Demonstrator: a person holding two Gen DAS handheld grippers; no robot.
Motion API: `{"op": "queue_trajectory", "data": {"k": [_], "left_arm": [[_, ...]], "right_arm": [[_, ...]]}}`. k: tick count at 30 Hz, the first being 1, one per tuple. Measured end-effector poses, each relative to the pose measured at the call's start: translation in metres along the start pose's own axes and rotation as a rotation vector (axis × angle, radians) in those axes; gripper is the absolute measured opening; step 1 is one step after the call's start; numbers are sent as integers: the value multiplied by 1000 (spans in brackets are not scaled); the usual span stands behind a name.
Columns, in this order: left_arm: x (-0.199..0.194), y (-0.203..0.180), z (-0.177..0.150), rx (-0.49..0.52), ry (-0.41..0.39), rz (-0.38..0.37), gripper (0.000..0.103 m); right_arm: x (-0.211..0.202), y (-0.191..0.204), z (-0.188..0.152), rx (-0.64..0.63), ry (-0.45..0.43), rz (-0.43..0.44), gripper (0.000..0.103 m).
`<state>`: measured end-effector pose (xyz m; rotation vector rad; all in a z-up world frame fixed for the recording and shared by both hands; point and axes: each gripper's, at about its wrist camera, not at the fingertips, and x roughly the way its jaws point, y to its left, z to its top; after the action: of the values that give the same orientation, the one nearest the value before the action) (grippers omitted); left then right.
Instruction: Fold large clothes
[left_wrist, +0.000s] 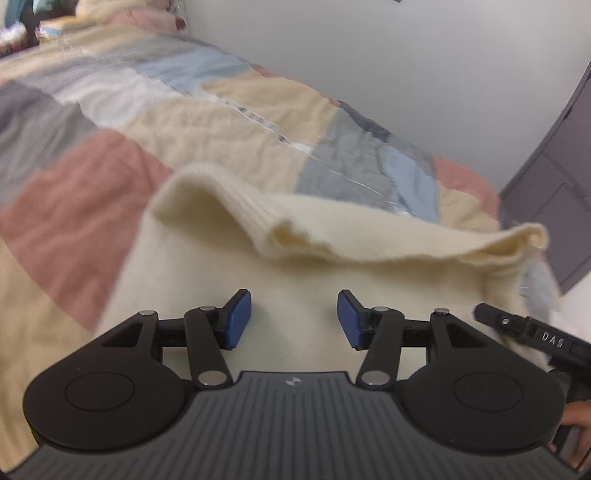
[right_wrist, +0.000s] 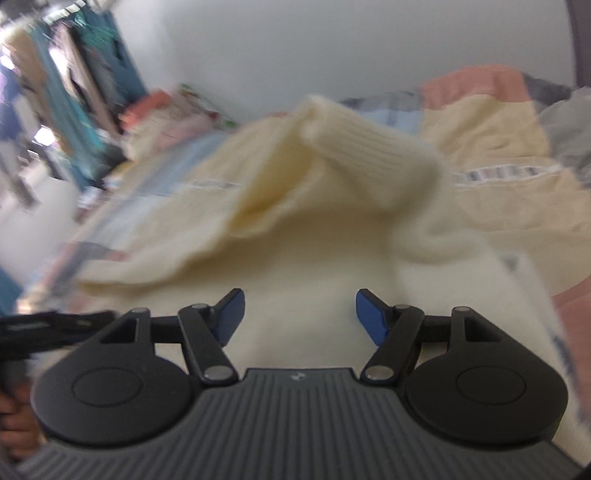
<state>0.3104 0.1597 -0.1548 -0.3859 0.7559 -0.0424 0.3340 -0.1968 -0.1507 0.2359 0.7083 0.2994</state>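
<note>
1. Underneath, the patchwork quilt (left_wrist: 229, 122) covered the bed and carried everything.
2. The cream sweater (left_wrist: 303, 266) lay on it just ahead of my fingers, its ribbed hem (right_wrist: 369, 147) flopped over and its edges rumpled; I judged the fold only begun, with squaring and further folds left.
3. My left gripper (left_wrist: 294, 320) stood wide over the knit, holding nothing.
4. My right gripper (right_wrist: 300, 317) was spread equally wide, empty too.

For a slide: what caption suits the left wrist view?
Open left gripper over a cream sweater on a patchwork quilt.
</note>
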Motion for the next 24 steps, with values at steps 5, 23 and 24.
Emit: {"op": "queue_trajectory", "data": {"k": [5, 23, 24], "left_arm": [[23, 12, 19, -46, 18, 24, 58], [71, 41, 43, -97, -8, 134, 58], [70, 41, 42, -97, -12, 132, 58]], "right_arm": [[26, -13, 15, 8, -21, -20, 67], [62, -20, 36, -49, -90, -47, 69], [62, -20, 36, -50, -92, -45, 69]]}}
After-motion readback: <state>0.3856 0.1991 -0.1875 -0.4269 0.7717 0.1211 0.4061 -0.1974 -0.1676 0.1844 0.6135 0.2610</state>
